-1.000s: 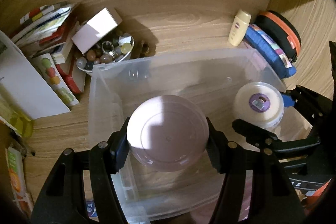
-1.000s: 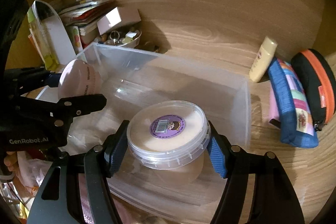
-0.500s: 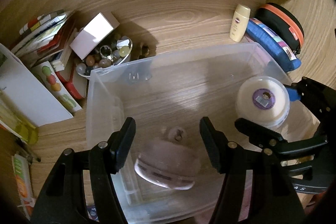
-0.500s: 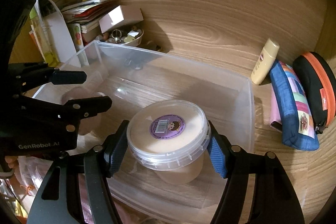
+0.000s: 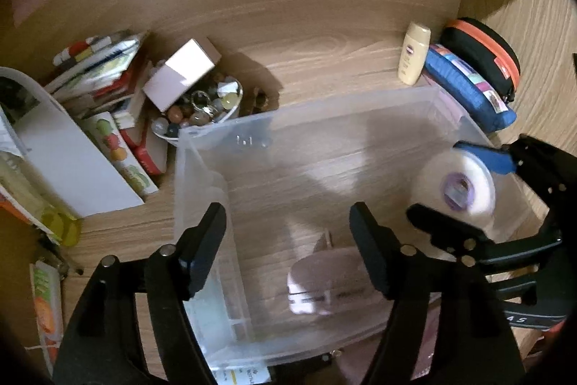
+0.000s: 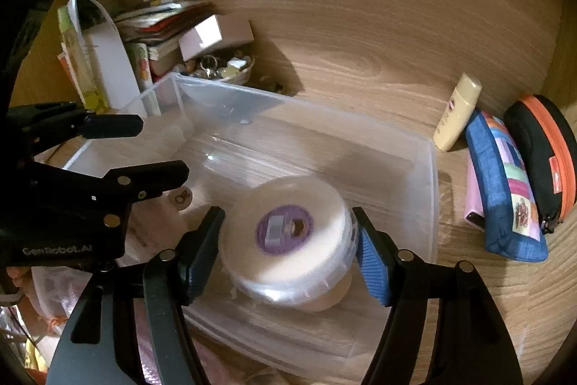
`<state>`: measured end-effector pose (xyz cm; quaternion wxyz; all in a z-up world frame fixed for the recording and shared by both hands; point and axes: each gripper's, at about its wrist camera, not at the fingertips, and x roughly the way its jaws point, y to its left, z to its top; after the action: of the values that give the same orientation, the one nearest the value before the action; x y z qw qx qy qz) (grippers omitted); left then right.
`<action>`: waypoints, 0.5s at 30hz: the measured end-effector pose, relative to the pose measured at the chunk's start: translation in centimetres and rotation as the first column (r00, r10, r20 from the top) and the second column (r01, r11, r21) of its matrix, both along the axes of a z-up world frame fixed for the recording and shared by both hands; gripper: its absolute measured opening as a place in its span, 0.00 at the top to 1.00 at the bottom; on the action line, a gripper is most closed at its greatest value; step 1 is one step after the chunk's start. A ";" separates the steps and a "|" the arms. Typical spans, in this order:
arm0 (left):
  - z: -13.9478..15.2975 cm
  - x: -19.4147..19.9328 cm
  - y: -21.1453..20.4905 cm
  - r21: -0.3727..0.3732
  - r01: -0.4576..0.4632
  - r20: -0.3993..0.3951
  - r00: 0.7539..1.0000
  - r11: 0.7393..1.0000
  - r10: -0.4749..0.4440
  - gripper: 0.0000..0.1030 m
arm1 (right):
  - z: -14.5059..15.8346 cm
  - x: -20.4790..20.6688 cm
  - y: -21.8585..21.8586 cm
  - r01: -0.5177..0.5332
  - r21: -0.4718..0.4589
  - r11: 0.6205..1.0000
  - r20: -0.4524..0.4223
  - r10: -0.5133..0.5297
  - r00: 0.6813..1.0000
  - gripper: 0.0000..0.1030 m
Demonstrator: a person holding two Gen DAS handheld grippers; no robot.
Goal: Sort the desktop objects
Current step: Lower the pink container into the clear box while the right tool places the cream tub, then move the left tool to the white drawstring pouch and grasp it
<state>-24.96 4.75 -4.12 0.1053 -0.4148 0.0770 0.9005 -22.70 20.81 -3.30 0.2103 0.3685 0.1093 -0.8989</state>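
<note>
Presently clamps a lidded tub [image 6: 285, 230] in the right gripper [image 6: 286, 219], dark pad touching one side wall and blue pad the other, purple label on the lid facing up toward the camera. Hangs that tub over the right-hand part of the clear bin [image 5: 306, 110], inside the rim line and seemingly close above the floor, though blur on the tub hides whether the base touches down. Sits dead centre between the fingers, so lies straight ahead of the tool rather than off to either side; needs, by this reading, only a short drop and a spreading of the jaws. Stands with its axis near upright, lid tipped slightly toward the lens, squat and round, so has no long axis to line up and can land in any rotation. Leaves the left gripper [image 5: 286, 215] spread wide and holding nothing, poised over the left-hand part of the bin. Shows beneath it a pale pink round pot [image 5: 324, 280] lying on the bin floor, tipped onto its side, flat face turned toward the near wall, hazy through the plastic. Puts the right hand plainly nearer the tub and the left hand nearer the pot, with the two tools side by side and close over the same bin, so calls for care that the fingers do not knock together on the way out.
</note>
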 end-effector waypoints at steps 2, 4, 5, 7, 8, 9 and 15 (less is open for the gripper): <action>0.5 0.4 -0.2 -0.002 -0.006 -0.019 1.000 1.000 0.006 0.27 | 0.9 0.6 0.2 -0.005 -0.013 1.000 -0.048 0.005 0.999 0.23; 1.0 0.9 -0.3 -0.013 -0.014 -0.044 0.999 1.000 0.014 0.25 | 1.6 1.1 0.4 -0.006 -0.035 0.999 -0.079 0.004 0.997 0.19; 1.3 1.1 -0.3 -0.018 -0.016 -0.056 0.998 1.000 0.015 0.23 | 1.9 1.3 0.5 -0.007 -0.039 0.999 -0.088 0.003 0.996 0.19; 1.7 1.6 -0.4 -0.026 -0.022 -0.079 0.997 0.999 0.020 0.20 | 2.4 1.6 0.5 -0.006 -0.040 0.999 -0.101 0.002 0.995 0.19; 2.0 1.9 -0.5 -0.030 -0.026 -0.092 0.996 0.999 0.023 0.18 | 2.6 1.7 0.6 -0.003 -0.041 0.999 -0.108 -0.001 0.994 0.19; 2.2 2.2 -0.6 -0.034 -0.028 -0.105 0.994 0.999 0.025 0.17 | 2.8 1.8 0.5 0.000 -0.043 0.999 -0.113 -0.005 0.994 0.19; 4.2 4.3 -1.4 -0.045 -0.062 -0.204 0.978 0.997 0.051 0.13 | 4.1 3.3 1.1 0.026 -0.069 0.997 -0.163 -0.037 0.986 0.19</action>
<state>-20.67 3.35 0.04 0.0606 -0.3255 0.0987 0.9384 -19.35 21.89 0.81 0.1985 0.2876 0.0904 -0.9326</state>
